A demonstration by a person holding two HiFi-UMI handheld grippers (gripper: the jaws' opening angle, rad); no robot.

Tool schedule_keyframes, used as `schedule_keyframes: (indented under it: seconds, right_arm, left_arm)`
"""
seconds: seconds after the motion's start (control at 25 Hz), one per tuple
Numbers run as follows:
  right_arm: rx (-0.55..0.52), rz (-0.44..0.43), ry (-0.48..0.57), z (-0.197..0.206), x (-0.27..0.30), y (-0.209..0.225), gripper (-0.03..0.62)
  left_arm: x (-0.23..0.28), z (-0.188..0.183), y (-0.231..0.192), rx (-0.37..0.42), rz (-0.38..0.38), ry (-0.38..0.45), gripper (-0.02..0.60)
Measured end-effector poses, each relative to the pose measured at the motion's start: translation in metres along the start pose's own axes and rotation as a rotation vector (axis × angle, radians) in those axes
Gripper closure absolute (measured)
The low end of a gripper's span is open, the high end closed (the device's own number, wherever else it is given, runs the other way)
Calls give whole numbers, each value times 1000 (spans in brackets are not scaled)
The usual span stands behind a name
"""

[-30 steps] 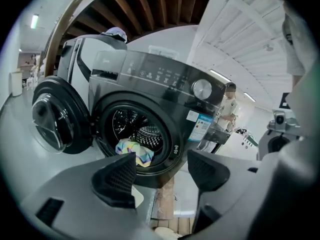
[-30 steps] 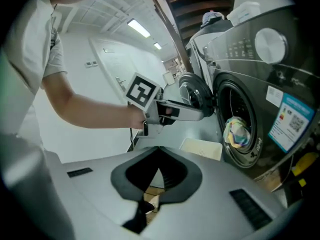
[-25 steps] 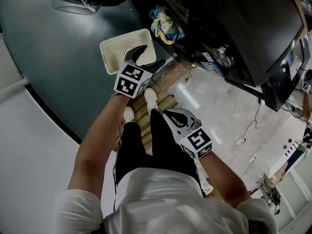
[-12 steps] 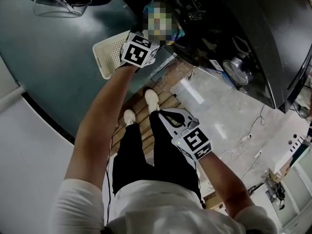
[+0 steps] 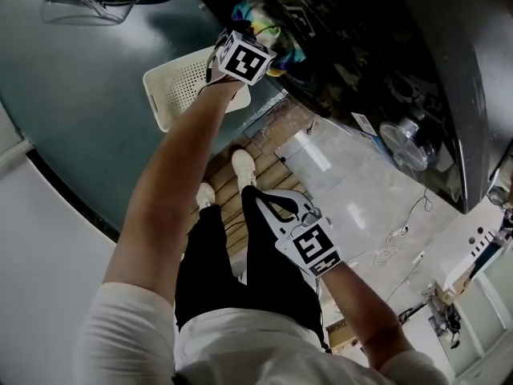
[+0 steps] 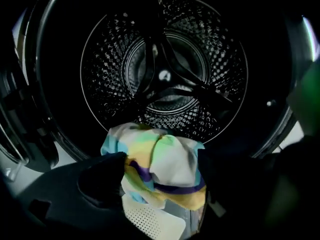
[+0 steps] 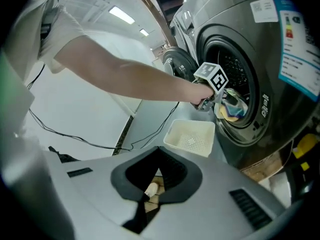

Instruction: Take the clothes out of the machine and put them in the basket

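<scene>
Cloth (image 6: 170,149): multicoloured, at lower rim of drum (image 6: 165,74) mouth | left gripper (image 6: 161,160): jaws opening, cloth between them | right gripper (image 7: 145,194): jaws pressed together, nothing held | basket (image 7: 172,134): floor (image 5: 96,135), beside machine (image 7: 260,49).

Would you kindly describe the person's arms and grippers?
White short sleeves, bare forearms. Both grippers carry white cubes with black square markers. The right gripper is light grey with a black-lined claw; the left gripper's dark claw is opening, colourful cloth between.
</scene>
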State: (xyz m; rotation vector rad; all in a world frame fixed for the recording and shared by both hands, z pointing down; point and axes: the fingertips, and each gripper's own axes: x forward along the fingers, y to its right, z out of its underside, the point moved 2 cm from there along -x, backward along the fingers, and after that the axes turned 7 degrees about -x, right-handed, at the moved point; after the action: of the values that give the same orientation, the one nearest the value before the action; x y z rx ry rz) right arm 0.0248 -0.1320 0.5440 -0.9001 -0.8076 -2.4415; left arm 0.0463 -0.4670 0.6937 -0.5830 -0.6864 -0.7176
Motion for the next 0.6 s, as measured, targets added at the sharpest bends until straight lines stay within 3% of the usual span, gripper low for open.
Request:
schedule_keyframes:
  seconds: [0.36,0.6]
  right_arm:
    - [28,8,-29,25,-3,6,591]
    - [43,7,-20,25,-3,5,591]
  left_arm:
    - [48,26,-18,57,-112,-145,139]
    - [46,33,-22,15,-114,-178,342]
